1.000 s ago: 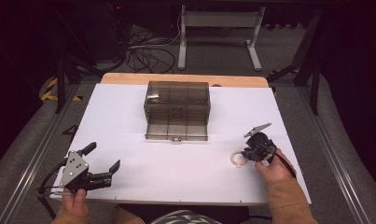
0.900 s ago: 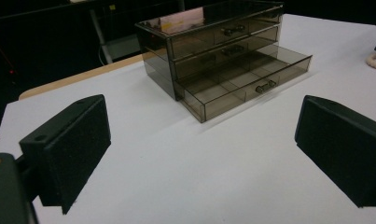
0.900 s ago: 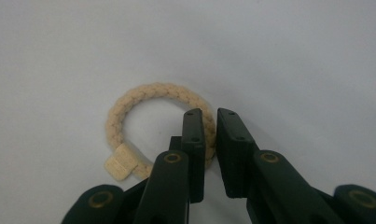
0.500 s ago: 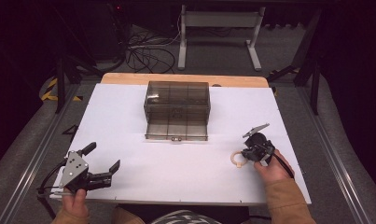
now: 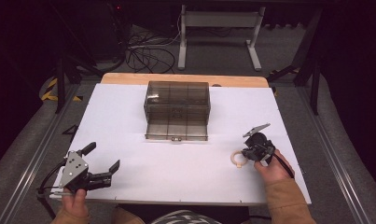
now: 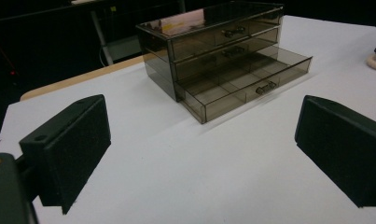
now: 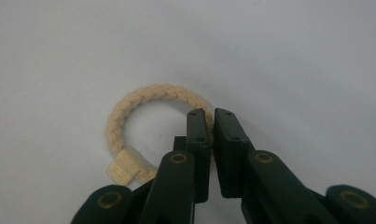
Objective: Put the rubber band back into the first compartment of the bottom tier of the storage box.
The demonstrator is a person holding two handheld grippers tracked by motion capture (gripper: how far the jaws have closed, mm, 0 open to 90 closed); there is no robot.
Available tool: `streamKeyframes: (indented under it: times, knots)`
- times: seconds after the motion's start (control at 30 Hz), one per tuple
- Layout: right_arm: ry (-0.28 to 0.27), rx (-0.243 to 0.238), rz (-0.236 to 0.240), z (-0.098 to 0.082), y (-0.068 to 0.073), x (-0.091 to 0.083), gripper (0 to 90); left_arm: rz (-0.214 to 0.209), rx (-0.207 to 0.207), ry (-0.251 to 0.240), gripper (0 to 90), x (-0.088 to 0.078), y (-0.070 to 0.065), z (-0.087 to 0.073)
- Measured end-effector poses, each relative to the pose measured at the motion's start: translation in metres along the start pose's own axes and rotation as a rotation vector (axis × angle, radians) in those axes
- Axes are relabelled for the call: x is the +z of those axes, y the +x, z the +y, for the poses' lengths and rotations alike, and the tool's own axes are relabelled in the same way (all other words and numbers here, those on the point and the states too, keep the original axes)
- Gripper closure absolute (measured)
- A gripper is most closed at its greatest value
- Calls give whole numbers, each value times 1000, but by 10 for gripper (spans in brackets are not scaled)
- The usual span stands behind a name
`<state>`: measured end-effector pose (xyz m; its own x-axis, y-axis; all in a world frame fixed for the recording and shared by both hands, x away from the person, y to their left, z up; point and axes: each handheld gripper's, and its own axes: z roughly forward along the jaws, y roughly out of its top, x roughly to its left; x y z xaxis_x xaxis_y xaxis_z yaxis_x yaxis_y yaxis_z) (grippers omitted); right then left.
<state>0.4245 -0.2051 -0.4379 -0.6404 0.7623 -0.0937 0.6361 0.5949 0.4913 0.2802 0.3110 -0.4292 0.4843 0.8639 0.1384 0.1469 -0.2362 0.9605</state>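
The braided rope ring (image 7: 153, 126) near the bench's right edge is pinched by the closed right hand-held gripper (image 7: 212, 122), ready for lifting; the left hand-held gripper (image 6: 199, 149) is held wide open and empty, the open bottom drawer (image 6: 251, 84) apparently awaiting the ring.

A cream braided rope ring (image 7: 143, 116) with a small pale block on its rim lies flat on the white tabletop (image 5: 185, 163), its near side pinched between the right tongs (image 7: 212, 135).

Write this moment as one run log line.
right tool: shut on rope ring | left tool: open, idle | drawer box: bottom drawer open
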Motion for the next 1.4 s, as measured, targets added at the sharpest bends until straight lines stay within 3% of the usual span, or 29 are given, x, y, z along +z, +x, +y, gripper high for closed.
streamKeyframes:
  times: [0.23, 0.97, 1.4]
  knots:
    - [-55, -3, -7, 0, 0, -9, 856, 11, -1, -6, 41, 0, 0, 0]
    - [-334, 3, 8, -7, -3, -43, 855, 21, -3, -6, 39, 1, -1, 0]
    - [-408, -9, 2, -9, -1, -51, 855, 17, -5, -4, 39, 1, 0, 0]
